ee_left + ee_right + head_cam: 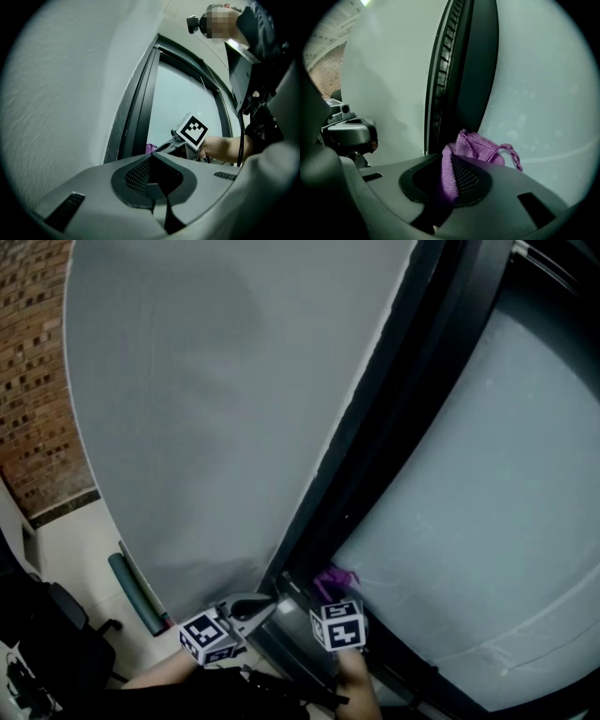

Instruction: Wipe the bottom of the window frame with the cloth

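A purple cloth (333, 579) is pinched in my right gripper (328, 592), which is shut on it and holds it against the dark window frame (394, 427) beside the glass. In the right gripper view the cloth (474, 146) bunches out of the jaws in front of the frame (464, 70). My left gripper (270, 602) hovers just left of it by the frame's edge, shut with nothing in it. In the left gripper view its closed tips (152, 157) point at the frame (140, 103), with the right gripper's marker cube (192, 130) and a bit of cloth (151, 148) beyond.
A white wall panel (216, 409) fills the left side and frosted glass (497, 502) the right. A brick wall (28, 381) stands far left. A dark green tube (136, 592) and a black chair (56, 634) are on the floor below.
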A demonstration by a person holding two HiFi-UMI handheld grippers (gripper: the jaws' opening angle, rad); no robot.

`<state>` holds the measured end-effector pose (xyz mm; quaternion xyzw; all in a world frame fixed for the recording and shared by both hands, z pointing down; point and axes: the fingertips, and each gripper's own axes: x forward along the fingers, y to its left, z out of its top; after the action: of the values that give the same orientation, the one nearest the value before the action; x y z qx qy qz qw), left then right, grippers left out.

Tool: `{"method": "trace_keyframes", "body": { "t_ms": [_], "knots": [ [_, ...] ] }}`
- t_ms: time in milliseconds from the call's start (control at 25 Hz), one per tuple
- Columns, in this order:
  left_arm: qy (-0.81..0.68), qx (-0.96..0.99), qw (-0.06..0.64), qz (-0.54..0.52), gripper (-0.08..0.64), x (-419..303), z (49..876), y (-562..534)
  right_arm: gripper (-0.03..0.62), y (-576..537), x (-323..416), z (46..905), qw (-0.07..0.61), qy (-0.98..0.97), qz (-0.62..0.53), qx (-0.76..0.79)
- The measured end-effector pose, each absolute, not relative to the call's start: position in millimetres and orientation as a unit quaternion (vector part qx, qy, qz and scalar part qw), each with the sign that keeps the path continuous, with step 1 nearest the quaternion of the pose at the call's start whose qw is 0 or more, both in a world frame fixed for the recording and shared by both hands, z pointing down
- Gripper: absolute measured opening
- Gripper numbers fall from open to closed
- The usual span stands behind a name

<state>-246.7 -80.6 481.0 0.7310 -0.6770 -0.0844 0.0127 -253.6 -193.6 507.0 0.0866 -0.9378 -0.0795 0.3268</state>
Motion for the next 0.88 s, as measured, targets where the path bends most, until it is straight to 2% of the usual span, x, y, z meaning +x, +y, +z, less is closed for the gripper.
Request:
{"method": "trace_keyframes", "body": {
  "t_ms": [600, 880],
  "knots": [
    [-0.699, 0.710, 0.026, -0.076, 0.000, -235, 488, -60, 0.067, -166, -243, 512, 0.324, -0.938, -0.111, 0.050],
    [-0.695, 0.714, 0.033, -0.070, 0.001, -230, 489, -58, 0.067, -147, -220, 501, 0.257, -0.964, -0.068, 0.015]
  ]
}}
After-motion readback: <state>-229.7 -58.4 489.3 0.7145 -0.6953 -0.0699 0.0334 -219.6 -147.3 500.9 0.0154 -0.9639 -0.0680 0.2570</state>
